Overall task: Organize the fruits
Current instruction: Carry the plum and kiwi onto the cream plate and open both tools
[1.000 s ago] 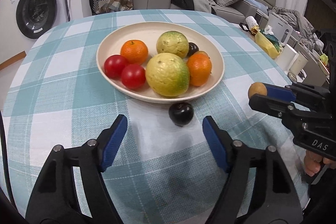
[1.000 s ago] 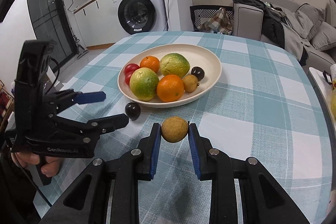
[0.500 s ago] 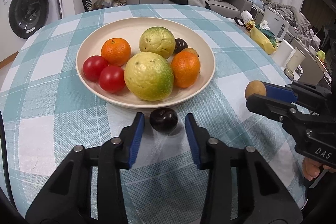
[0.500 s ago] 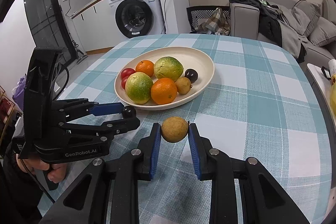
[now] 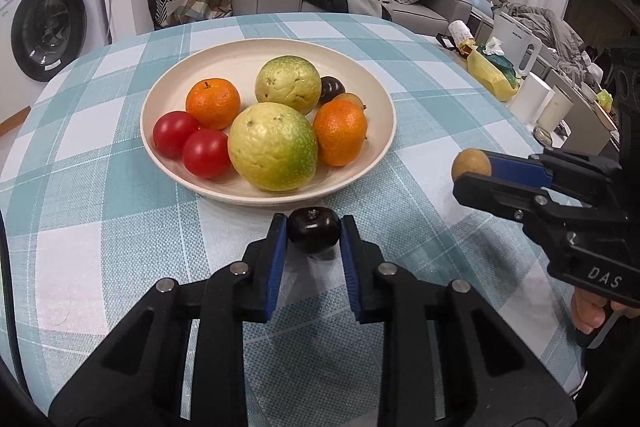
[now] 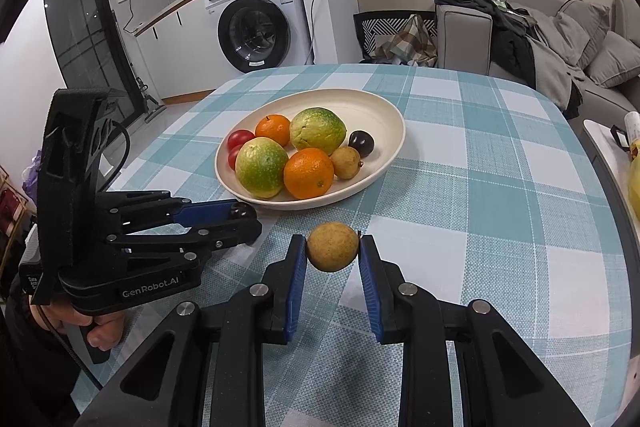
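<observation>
Just short of the cream plate's (image 5: pixel 168 99) near rim, the left gripper (image 5: pixel 313 235) is pinching the dark plum (image 5: pixel 313 234) between its blue pads, and the fruit is sitting right at the fingertips with the checked tablecloth (image 5: pixel 100 235) showing below it. Over on the other side, the right gripper (image 6: pixel 333 247) is clamping a tan round fruit (image 6: pixel 333 246) above the cloth. Both claws are closed on their loads, and the plate is holding guavas, oranges and tomatoes. To my eye the job now is lifting the plum clear of the rim before carrying it forward, because the grip is shallow and a round fruit could be squirting out. A bare patch at the plate's far side looks the safest landing spot.
</observation>
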{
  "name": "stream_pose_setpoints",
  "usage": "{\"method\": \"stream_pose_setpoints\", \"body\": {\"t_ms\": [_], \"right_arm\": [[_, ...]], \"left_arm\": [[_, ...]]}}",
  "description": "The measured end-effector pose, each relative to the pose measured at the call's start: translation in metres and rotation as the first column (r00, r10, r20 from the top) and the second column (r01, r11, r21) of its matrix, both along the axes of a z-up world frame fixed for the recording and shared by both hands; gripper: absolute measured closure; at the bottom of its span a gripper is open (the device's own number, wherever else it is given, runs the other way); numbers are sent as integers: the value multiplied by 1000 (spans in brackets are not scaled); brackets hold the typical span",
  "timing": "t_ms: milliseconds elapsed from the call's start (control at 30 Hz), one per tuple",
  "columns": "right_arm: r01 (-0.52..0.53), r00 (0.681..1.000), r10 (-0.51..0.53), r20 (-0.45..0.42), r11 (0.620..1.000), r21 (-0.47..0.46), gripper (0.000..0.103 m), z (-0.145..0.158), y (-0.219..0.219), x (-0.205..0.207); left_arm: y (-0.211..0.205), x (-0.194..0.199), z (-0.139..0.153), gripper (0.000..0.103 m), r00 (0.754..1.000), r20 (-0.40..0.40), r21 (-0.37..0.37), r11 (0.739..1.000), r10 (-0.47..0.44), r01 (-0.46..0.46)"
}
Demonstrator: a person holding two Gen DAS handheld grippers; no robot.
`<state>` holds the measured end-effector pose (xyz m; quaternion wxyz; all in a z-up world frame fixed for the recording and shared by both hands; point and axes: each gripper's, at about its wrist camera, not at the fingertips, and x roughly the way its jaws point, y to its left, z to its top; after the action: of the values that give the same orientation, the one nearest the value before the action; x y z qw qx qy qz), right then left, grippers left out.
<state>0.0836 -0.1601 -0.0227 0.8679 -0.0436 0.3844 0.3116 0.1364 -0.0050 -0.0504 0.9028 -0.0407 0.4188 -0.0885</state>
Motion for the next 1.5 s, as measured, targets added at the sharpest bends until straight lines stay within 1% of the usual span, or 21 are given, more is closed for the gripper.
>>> {"method": "stream_pose_setpoints", "body": {"t_ms": [433,733,1167,1500], "right_arm": [[16,1000,-16,7,1000,12,76,0,-3,2],[13,1000,-13,19,1000,20,76,1,-2,2],[12,999,-13,38,999,39,76,6,4,7],[-5,998,2,70,999,38,76,20,17,19]], "left_arm": [[8,-27,19,80,997,75,-5,1000,-18,18],[21,-38,35,80,991,135,-14,1000,8,-6],[39,-32,54,80,981,188,-25,999,42,-38],[49,-12,60,80,973,217,-21,997,74,-71]]}}
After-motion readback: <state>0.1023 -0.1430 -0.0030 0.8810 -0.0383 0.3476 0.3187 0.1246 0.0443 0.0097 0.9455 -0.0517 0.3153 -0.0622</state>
